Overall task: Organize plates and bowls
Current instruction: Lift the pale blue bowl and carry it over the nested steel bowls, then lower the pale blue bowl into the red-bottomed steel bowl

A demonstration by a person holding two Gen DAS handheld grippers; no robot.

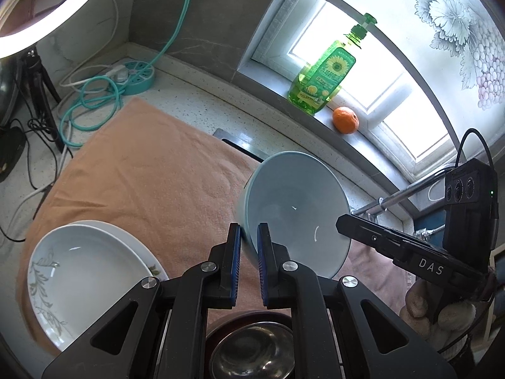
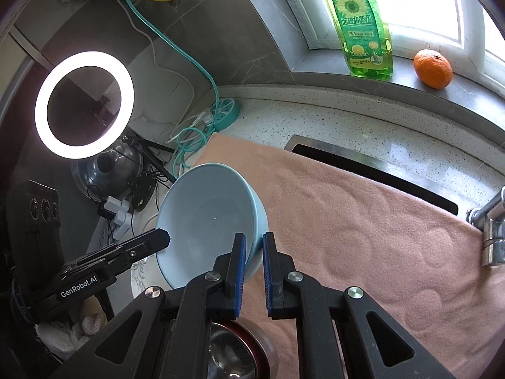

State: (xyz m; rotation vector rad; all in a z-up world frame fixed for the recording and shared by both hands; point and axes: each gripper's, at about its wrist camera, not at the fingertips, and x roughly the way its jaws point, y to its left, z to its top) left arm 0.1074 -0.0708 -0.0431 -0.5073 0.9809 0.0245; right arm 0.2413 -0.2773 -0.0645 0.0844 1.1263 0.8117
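A light blue bowl (image 1: 296, 208) (image 2: 205, 208) hangs tilted above the orange towel (image 1: 151, 173), held from two sides. My left gripper (image 1: 249, 230) is shut on its near rim, the wall pinched between the blue pads. My right gripper (image 2: 254, 240) is shut on the opposite rim in the same way. Each gripper shows in the other's view: the right one (image 1: 342, 222) at the bowl's right edge, the left one (image 2: 162, 238) at its left edge. Two stacked white plates with a leaf pattern (image 1: 85, 278) (image 2: 140, 271) lie on the towel at lower left. A steel bowl inside a red-rimmed one (image 1: 252, 350) (image 2: 230, 353) sits just below the fingers.
A green dish soap bottle (image 1: 322, 75) (image 2: 363, 31) and an orange (image 1: 345, 120) (image 2: 432, 68) stand on the window sill. Teal and black cables (image 1: 94, 101) and a ring light (image 2: 83, 104) crowd the left corner. A chrome faucet (image 2: 492, 227) stands at the right.
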